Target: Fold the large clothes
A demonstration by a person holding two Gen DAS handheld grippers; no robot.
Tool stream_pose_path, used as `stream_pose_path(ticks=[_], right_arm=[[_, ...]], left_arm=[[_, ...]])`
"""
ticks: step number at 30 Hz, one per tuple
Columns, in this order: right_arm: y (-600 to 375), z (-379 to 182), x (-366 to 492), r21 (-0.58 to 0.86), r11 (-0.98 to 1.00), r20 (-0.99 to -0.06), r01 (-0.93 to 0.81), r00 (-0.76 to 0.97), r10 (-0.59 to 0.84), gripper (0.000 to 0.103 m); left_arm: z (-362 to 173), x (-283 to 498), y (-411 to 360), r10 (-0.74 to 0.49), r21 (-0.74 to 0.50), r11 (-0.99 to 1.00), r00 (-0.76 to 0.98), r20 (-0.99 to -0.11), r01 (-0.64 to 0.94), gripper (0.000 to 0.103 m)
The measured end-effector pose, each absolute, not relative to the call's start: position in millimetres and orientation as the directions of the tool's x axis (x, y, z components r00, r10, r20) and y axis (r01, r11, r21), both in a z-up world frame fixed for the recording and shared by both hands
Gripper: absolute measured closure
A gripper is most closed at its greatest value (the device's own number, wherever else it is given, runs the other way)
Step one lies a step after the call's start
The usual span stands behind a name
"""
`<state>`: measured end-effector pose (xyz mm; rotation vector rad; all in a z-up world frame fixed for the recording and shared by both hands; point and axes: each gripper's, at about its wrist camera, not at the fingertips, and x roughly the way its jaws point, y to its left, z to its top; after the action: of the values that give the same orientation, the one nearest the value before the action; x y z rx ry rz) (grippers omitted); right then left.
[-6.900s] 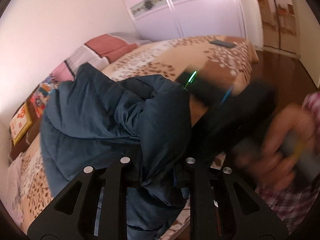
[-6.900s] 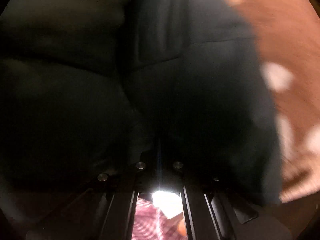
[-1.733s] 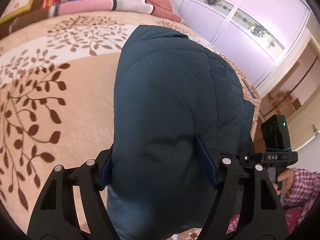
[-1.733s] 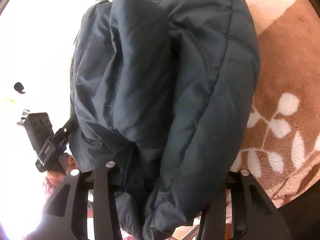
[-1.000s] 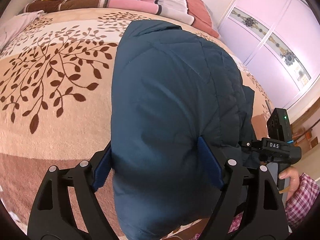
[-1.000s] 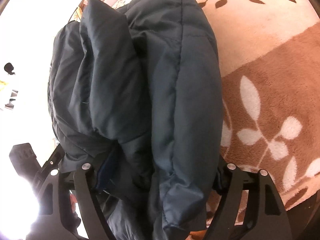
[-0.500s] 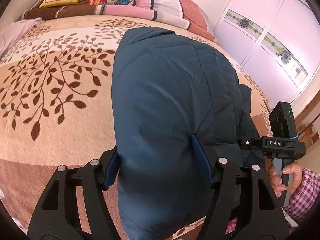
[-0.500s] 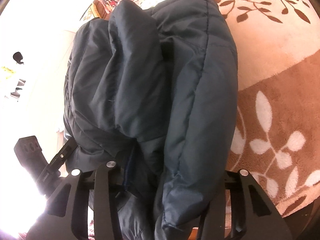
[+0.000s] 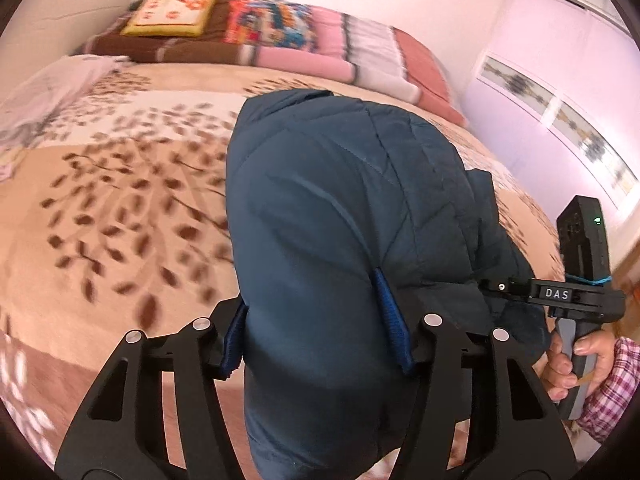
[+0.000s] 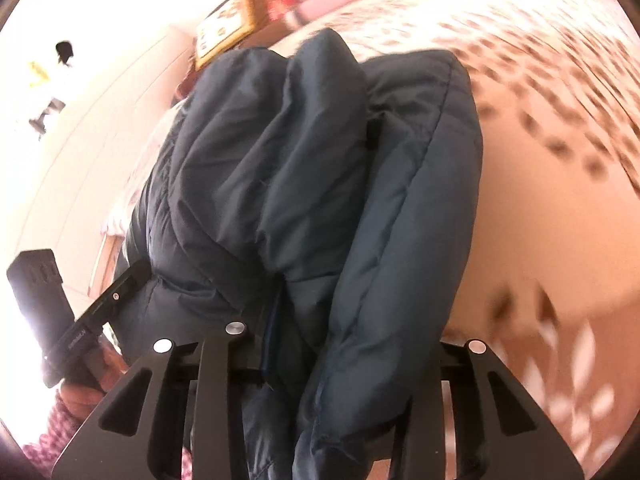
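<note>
A folded dark blue quilted jacket (image 9: 340,216) lies lengthwise on the bed, its near end lifted between both grippers. My left gripper (image 9: 314,322) straddles one end; its jaws are closing and its blue pads (image 9: 390,320) dent the padding on both sides. In the right wrist view the jacket (image 10: 320,184) shows as stacked folds. My right gripper (image 10: 348,340) is closing on that thick end, and the fabric hides its right pad. Each gripper also shows in the other's view: the right gripper (image 9: 560,294) in a hand, the left gripper (image 10: 92,320) at lower left.
A beige bedspread (image 9: 120,208) with a brown leaf pattern covers the bed. Pillows and folded quilts (image 9: 280,36) line the far end. A white cloth (image 9: 52,88) lies at far left. A lilac wardrobe (image 9: 560,112) stands on the right. A plaid sleeve (image 9: 612,392) is at lower right.
Both pairs of jaws have narrowed on the jacket's ends. Both views have risen and tilted up, showing more of the pillows and wall. The right wrist view has rolled.
</note>
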<state>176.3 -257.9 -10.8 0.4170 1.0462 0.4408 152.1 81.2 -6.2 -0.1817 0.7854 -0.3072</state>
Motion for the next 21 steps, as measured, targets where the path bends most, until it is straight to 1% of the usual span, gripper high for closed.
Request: stream_pose_path(ticks=[7,11,18,21], right_arm=[[-186.0,-11.8,236.8,0.467,0.843,-0.749,-0.268,0.386,0.538,0.069],[-163.1,-17.7,250.6,0.444,0.844,-0.757,-0.3,0.378,0.533,0.069],[-201.3,-31.9,229.0,0.518,0.813,-0.73,-0.266,0.357,0.583,0.07],[-213.2,-37.9,224.9,0.542,0.805,-0.724,-0.241,0.352,0.593,0.07]], left_arm=[[-4.5,195.2,137.2,-0.208,-0.205,0.975,0.704,-0.679,0.09,0.047],[-13.4,198.0,150.2,-0.212,-0.235,0.97,0.693,-0.689,0.063,0.047],[-15.5,175.6,131.6,-0.221,-0.222,0.971,0.711,-0.667,0.093,0.047],[-15.1,170.8,118.9,-0.191,-0.168,0.98,0.719,-0.668,0.104,0.046]])
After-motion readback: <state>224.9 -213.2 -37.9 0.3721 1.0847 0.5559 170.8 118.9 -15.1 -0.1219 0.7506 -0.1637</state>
